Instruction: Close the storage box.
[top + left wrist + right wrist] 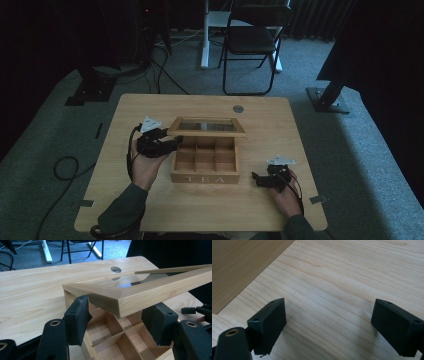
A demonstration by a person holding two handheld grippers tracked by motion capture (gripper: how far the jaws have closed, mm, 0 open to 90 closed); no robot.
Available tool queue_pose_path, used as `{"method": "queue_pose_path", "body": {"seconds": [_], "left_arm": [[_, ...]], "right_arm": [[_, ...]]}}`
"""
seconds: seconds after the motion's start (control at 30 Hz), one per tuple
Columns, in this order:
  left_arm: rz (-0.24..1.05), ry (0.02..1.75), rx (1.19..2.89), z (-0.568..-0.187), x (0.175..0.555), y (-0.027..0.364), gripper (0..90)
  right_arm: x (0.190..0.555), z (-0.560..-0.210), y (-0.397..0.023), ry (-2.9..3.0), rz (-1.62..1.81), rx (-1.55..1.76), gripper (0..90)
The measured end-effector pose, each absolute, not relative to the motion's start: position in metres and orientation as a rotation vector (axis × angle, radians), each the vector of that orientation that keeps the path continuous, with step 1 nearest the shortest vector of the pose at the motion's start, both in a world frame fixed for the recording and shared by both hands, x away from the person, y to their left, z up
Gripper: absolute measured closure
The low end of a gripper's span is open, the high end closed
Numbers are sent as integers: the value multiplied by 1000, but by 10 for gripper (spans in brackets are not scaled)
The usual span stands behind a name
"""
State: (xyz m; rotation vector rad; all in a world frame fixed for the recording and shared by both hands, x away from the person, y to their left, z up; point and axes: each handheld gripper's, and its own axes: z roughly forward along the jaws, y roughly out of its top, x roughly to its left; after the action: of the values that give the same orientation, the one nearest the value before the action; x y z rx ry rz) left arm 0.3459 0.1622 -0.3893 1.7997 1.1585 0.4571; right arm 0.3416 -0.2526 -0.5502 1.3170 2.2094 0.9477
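A wooden tea box [205, 176] marked TEA stands mid-table, its inner compartments [112, 337] bare. Its glass-paned lid [207, 126] is lifted partway and hangs over the box. My left gripper [172, 142] reaches in from the left and is shut on the lid's [150, 290] near left corner, one pad [77, 317] on each side of that corner. My right gripper [260, 180] rests low on the table to the right of the box, open, with bare tabletop between its jaws [328, 325]. It also appears far off as the right gripper [197, 311].
A round cable hole [238, 108] sits in the table behind the box. The box's brown side wall [237, 265] rises just ahead-left of my right gripper. A folding chair [252, 40] and stands are on the floor beyond the table; a cable [65, 167] loops on the floor at left.
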Motion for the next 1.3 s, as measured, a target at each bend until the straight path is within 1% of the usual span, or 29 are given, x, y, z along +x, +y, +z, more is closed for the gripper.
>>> {"method": "queue_pose_path", "body": {"seconds": [0.93,1.3], "left_arm": [[421,1141,1791,-410,337,166,384],[420,1133,1795,-408,332,168,384]], "right_arm": [[342,-550,-252,2212,949,1313,121],[343,-550,-252,2211,950,1314,122]]}}
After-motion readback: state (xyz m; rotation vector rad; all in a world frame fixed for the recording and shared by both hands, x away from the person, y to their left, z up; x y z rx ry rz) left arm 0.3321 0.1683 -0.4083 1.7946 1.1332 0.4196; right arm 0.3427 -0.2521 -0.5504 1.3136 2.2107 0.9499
